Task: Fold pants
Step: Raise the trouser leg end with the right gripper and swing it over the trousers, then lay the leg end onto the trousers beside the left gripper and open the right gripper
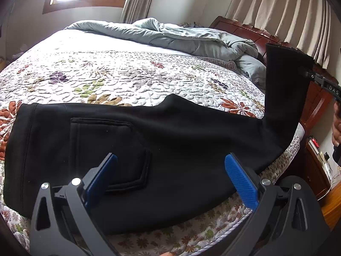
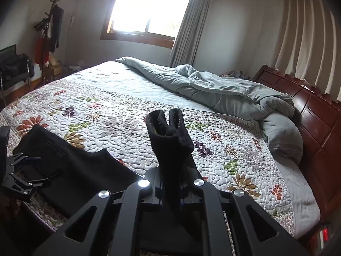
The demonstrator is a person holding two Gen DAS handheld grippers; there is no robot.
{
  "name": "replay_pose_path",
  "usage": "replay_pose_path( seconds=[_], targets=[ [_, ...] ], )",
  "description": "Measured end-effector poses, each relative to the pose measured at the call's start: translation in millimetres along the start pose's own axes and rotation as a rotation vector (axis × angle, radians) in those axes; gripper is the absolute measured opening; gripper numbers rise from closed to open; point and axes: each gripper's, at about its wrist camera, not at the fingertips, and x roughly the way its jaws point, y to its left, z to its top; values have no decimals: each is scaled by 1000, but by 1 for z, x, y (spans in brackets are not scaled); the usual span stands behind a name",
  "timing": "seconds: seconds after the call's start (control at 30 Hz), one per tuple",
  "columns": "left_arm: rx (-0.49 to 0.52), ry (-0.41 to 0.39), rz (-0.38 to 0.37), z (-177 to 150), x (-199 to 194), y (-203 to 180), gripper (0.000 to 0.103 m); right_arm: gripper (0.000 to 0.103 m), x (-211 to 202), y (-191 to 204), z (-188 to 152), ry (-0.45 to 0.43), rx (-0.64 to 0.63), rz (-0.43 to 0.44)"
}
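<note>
Black pants (image 1: 149, 140) lie across the near edge of a bed (image 1: 127, 74) covered by a floral quilted bedspread (image 1: 132, 79). The waistband end lies flat at the left, with a stitched back pocket (image 1: 106, 149) facing up. The leg end, at the right, is lifted off the bedspread and stands upright in the air.

The right claw (image 2: 173, 192) is pressed together on that raised leg end. In the right wrist view the black cloth runs up between its fingers, and the two hem cuffs (image 2: 165, 123) stick out above them. In the left wrist view this claw comes in from the right edge, pinching the cloth, with part of a hand (image 1: 336, 128) behind it.

The left claw (image 1: 170, 175) is spread wide. Its blue pads (image 1: 240, 181) hover over the near edge of the pants beside the pocket, with nothing pinched between them; whether they touch the cloth cannot be told.

A rumpled grey-green duvet (image 1: 181, 36) is heaped along the far side of the bed, against a dark red wooden headboard (image 2: 309, 111) at the right. Beyond are a bright window (image 2: 149, 6) and beige curtains (image 1: 277, 10). A coat rack (image 2: 51, 32) stands at the far left.
</note>
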Motion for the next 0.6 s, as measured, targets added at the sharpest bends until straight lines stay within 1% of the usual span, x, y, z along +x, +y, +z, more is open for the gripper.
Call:
replay_pose_path(
  seconds=[0.4,0.6],
  targets=[
    [-15,0,0,-1,-1,2,100,10,21,46,-15,37,-140,3],
    [-25,-2,-4,-1,-2,6,100,10,36,79,-31,55,-272,-21]
  ],
)
